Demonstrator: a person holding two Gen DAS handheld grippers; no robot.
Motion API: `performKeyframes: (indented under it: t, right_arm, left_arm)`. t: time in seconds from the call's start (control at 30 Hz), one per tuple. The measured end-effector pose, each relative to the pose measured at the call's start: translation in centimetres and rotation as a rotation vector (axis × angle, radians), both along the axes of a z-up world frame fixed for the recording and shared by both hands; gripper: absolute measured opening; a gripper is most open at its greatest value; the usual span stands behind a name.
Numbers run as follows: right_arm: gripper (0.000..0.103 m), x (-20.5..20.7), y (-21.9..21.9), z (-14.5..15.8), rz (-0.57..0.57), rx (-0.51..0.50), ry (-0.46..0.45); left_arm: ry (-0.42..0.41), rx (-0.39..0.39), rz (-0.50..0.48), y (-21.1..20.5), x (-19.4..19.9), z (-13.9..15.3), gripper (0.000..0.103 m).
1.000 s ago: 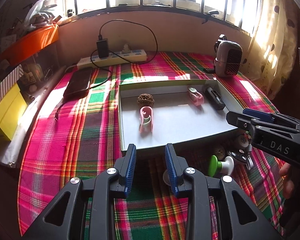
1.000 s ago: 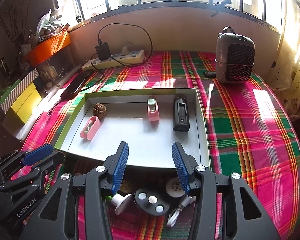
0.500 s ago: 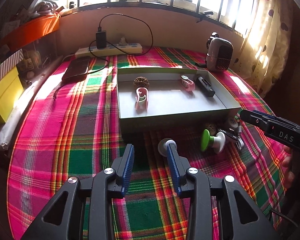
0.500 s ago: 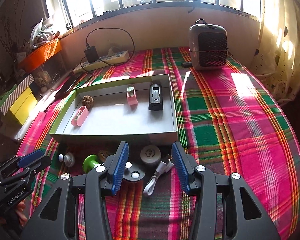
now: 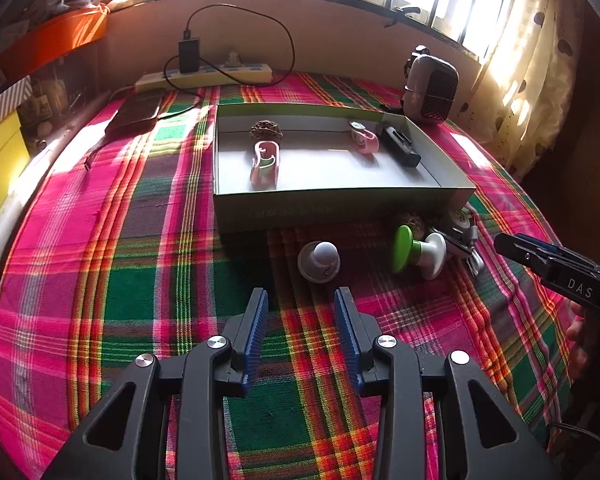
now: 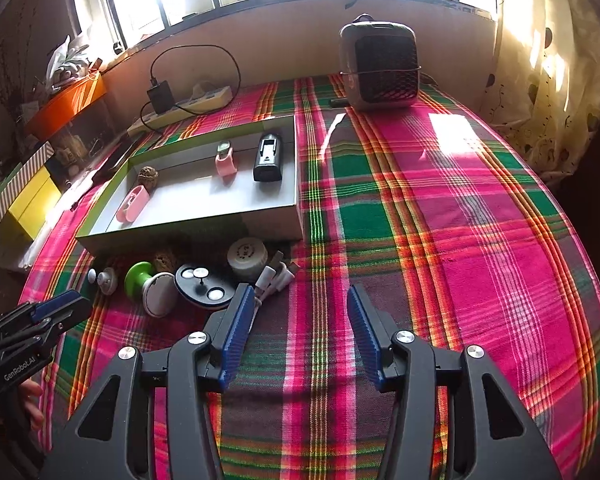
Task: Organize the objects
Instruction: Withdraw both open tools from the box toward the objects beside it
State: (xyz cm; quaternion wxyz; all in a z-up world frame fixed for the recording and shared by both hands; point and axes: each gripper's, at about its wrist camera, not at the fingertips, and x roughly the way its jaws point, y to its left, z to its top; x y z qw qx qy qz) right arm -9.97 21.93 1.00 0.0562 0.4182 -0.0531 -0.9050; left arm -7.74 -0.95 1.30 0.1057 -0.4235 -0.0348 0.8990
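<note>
Grey and round, the small knob sits on the plaid worktop just beyond the left gripper, dead ahead of its empty fingers, jaws just widened, while the right gripper, also empty and spreading, faces bare cloth.

Box on tablecloth — knob before it, heater behind.

Your right gripper hangs over bare plaid cloth, jaws just widened, nothing between them. Loose bits sit just in front of the tray: white tub, black disc, green-capped knob. Left gripper is left of those.
</note>
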Motion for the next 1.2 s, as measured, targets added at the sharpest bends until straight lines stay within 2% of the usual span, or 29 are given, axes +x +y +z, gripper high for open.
performKeyframes:
  t: [0.4, 0.6, 0.7, 1.03, 1.2]
  right_arm:
    - [0.052, 0.0, -1.1, -1.1, 0.043, -0.009, -0.029]
    - [0.052, -0.3, -2.8, -1.6, 0.087, 0.047, -0.043]
    - [0.052, -0.4, -3.2, -1.8, 0.076, 0.116, -0.038]
    - [0.052, -0.6, -0.8, -1.7, -0.001, 0.142, -0.045]
    - [0.052, -0.7, -0.9, -1.7, 0.006, 0.149, -0.041]
  left_arm:
    - [-0.023, 0.0, 0.005, 0.0, -0.6, -0.5, 0.033]
    - [-0.027, -0.002, 0.002, 0.1, -0.7, -0.6, 0.033]
    - [-0.029, -0.001, 0.003, 0.1, -0.8, -0.7, 0.033]
    - [-0.028, -0.003, 0.002, 0.0, -1.1, -0.7, 0.033]
    - [-0.028, -0.006, 0.001, 0.1, -1.1, -0.7, 0.033]
